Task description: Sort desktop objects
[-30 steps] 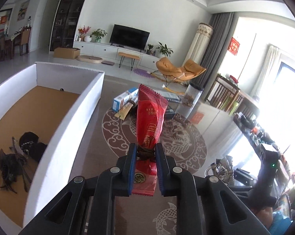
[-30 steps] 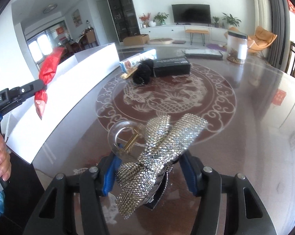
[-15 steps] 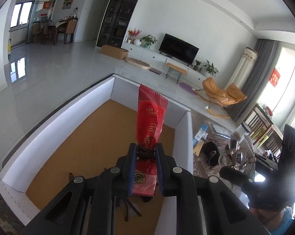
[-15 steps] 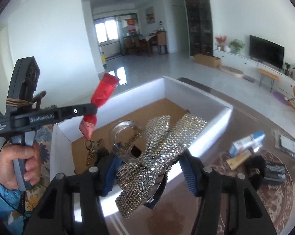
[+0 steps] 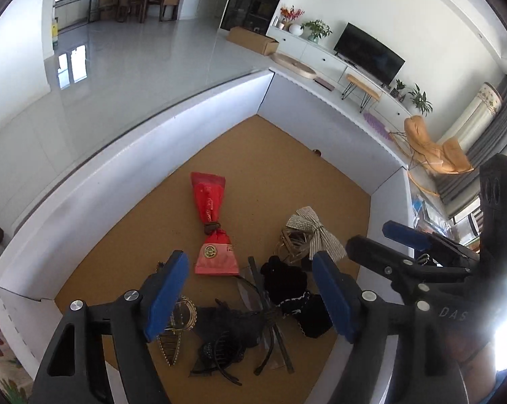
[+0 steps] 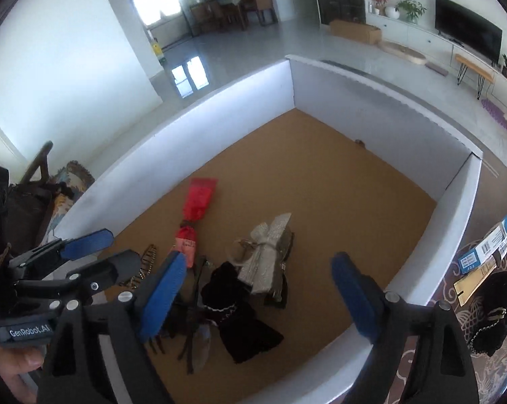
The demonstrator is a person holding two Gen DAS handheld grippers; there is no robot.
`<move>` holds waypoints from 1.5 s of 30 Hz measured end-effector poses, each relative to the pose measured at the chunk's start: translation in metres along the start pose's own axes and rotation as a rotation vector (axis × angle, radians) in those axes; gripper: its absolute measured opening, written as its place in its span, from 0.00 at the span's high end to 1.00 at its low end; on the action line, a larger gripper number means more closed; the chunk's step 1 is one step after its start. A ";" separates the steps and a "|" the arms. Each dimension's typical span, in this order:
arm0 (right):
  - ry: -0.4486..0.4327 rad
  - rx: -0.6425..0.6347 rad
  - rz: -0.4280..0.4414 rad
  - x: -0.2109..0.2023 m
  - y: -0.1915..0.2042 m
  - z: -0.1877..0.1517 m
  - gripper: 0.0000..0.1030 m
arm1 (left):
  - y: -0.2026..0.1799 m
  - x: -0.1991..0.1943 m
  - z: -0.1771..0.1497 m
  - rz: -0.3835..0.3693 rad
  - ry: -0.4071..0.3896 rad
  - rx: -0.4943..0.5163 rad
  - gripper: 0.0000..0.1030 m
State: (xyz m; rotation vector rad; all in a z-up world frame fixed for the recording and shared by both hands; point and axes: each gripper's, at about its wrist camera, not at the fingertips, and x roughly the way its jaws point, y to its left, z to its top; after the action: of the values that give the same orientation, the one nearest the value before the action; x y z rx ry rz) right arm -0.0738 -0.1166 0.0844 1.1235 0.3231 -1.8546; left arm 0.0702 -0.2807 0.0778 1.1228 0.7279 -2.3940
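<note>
Two black two-finger grippers with blue pads over one white-walled cardboard box [image 5: 125, 155] with a brown floor. Left gripper [image 5: 250, 296] with jaws wide, just opened, nothing between the pads; same for the right gripper [image 6: 258, 294], jaws spread wide after just opening, empty. Down on the box floor, free of both tools: one red crinkled foil snack packet [image 5: 209, 208], pinched at the waist by a dark band, flat and lengthwise; just beside it, one silver rhinestone bow hair clip [image 5: 312, 232] on a clear claw, glittery and stiff. Near the front wall, a tangled heap of dark hair accessories [image 5: 253, 323], hard to separate or count: black velvet scrunchie-like folds, thin black bands, one gold-toothed comb [image 5: 174, 330] partly hidden behind the left pad. Outside the box in the right wrist view, cut off at the frame edge: one blue-and-white carton [image 6: 489, 247] and one black velvet piece with a gold chain [image 6: 494, 306] on a patterned tabletop. Lower left corner, part of a hand [image 6: 16, 368], blurred.
</note>
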 end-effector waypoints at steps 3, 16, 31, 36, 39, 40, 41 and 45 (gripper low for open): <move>-0.116 0.005 -0.013 -0.042 -0.014 -0.018 0.13 | -0.028 -0.023 -0.010 -0.021 -0.052 0.054 0.27; -0.160 0.199 -0.551 -0.167 -0.178 -0.271 0.00 | -0.232 -0.055 -0.167 -0.437 0.058 0.443 0.00; -0.135 0.467 -0.554 -0.183 -0.220 -0.344 0.00 | -0.265 0.059 -0.220 -0.195 0.181 0.587 0.00; -0.144 0.486 -0.566 -0.184 -0.221 -0.345 0.00 | -0.279 0.071 -0.220 -0.151 0.131 0.631 0.00; -0.146 0.495 -0.567 -0.184 -0.222 -0.345 0.00 | -0.282 0.075 -0.221 -0.119 0.104 0.667 0.00; -0.146 0.494 -0.567 -0.184 -0.222 -0.344 0.00 | -0.283 0.076 -0.222 -0.114 0.104 0.671 0.00; -0.146 0.493 -0.566 -0.184 -0.222 -0.344 0.00 | -0.283 0.076 -0.221 -0.115 0.102 0.670 0.00; -0.135 0.488 -0.569 -0.182 -0.222 -0.343 0.00 | -0.281 0.075 -0.222 -0.125 0.087 0.673 0.00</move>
State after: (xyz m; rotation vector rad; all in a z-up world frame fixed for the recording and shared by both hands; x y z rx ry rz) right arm -0.0287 0.3188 -0.0067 1.3066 0.1142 -2.5981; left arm 0.0007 0.0644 -0.0211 1.4657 -0.0146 -2.7997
